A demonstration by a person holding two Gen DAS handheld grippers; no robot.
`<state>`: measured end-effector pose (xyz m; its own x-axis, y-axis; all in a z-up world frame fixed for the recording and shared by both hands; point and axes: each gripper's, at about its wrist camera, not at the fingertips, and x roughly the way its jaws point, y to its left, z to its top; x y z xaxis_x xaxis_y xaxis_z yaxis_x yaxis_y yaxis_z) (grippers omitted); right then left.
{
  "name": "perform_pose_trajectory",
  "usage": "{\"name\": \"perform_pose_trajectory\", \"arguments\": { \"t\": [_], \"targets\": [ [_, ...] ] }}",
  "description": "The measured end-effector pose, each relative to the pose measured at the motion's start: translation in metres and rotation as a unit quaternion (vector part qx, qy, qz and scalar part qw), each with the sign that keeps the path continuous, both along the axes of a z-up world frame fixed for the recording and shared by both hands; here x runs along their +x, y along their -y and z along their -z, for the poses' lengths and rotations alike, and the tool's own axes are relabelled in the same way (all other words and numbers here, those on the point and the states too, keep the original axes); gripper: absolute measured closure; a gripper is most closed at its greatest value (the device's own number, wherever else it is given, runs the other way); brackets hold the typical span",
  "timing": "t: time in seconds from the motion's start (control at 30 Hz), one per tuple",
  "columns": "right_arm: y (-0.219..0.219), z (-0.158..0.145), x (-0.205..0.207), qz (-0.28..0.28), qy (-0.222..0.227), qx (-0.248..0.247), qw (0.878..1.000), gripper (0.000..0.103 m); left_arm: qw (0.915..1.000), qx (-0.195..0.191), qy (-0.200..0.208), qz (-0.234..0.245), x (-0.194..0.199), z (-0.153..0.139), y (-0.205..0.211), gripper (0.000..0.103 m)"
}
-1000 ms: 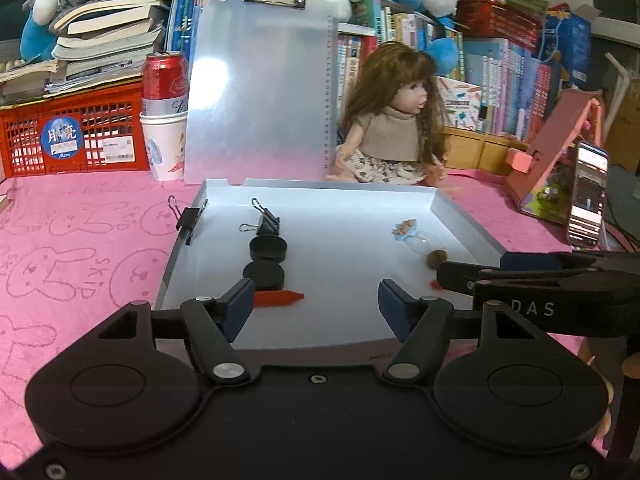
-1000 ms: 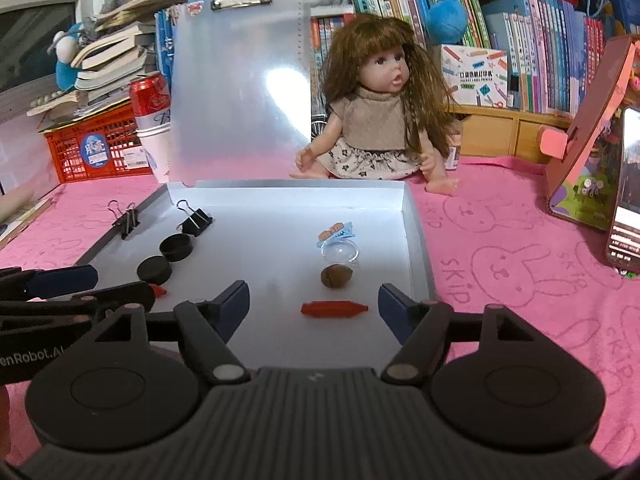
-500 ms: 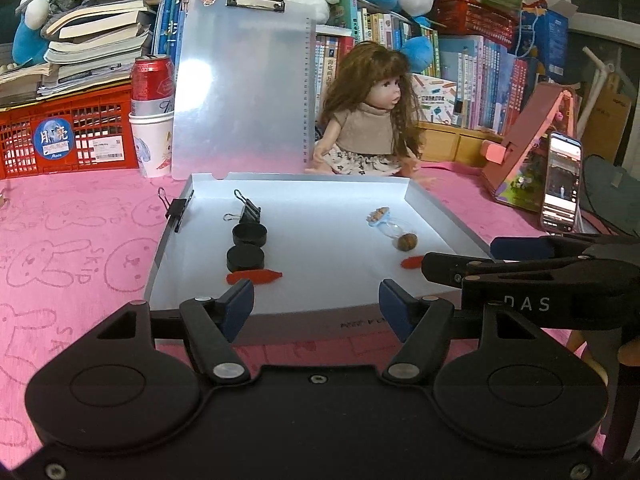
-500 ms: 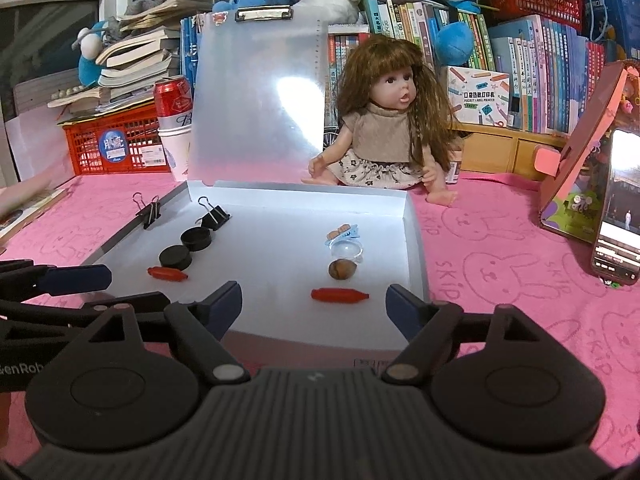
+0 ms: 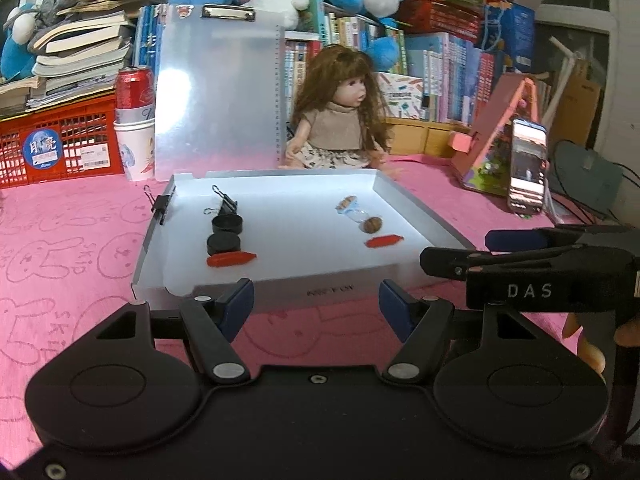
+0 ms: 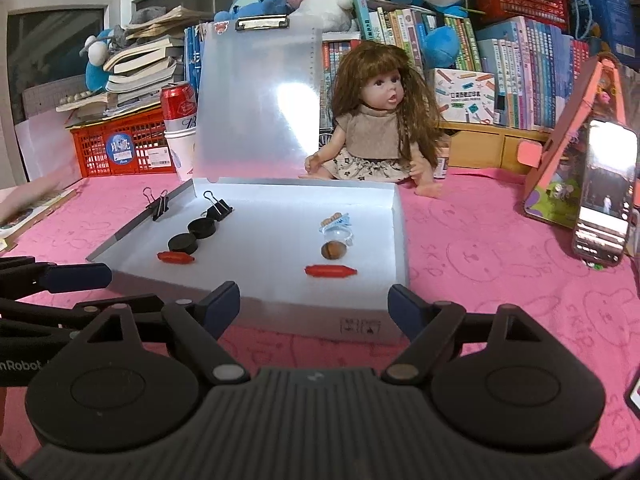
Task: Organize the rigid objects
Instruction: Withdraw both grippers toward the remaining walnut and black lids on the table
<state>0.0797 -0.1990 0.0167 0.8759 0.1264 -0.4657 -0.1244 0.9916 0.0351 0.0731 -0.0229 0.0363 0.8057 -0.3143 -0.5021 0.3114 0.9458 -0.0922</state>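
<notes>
A shallow white tray (image 5: pixel 280 286) with its lid propped up lies on the pink cloth. Inside it on the left are two black round caps (image 5: pixel 226 233), a red stick (image 5: pixel 231 258) and a binder clip (image 5: pixel 225 205). On the right lie a small corked bottle (image 6: pixel 336 229), a walnut (image 6: pixel 333 249) and a second red stick (image 6: pixel 330 271). Another clip (image 6: pixel 158 205) grips the left wall. My left gripper (image 5: pixel 316 300) and right gripper (image 6: pixel 314 300) both stand open and empty just short of the tray's front wall, side by side.
A doll (image 5: pixel 344 120) sits behind the tray. A red can on paper cups (image 5: pixel 134 120) and a red crate (image 5: pixel 60 144) stand at the back left. A phone (image 5: pixel 526 164) leans on a pink toy house (image 6: pixel 568 140) at the right. Books and plush toys fill the back.
Both grippers have drawn back from over the tray to in front of its near wall, so the tray looks smaller. The right jaws have widened a little.
</notes>
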Motion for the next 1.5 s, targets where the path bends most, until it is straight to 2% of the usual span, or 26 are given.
{"name": "perform_pose_trajectory", "arguments": {
  "t": [0.33, 0.73, 1.03, 1.17, 1.5],
  "targets": [
    [0.017, 0.009, -0.03, 0.02, 0.006, 0.001, 1.0, 0.012, 0.9991, 0.025, 0.004, 0.035, -0.028, 0.011, 0.012, 0.035],
    [0.023, 0.025, -0.06, 0.032, 0.018, -0.012, 0.999, 0.012, 0.9979, 0.027, -0.015, 0.056, -0.041, 0.028, 0.016, 0.04],
    [0.027, 0.035, -0.073, 0.035, 0.014, -0.012, 0.999, 0.012, 0.9979, 0.013, -0.027, 0.058, -0.041, 0.033, 0.016, 0.057],
    [0.026, 0.039, -0.077, 0.029, 0.013, -0.019, 0.999, 0.012, 0.9989, 0.009, -0.024, 0.039, -0.037, 0.031, 0.015, 0.071],
    [0.01, 0.042, -0.077, -0.005, 0.012, -0.043, 0.999, 0.014, 0.9995, 0.015, -0.012, 0.027, -0.036, 0.026, 0.011, 0.073]
  ]
}}
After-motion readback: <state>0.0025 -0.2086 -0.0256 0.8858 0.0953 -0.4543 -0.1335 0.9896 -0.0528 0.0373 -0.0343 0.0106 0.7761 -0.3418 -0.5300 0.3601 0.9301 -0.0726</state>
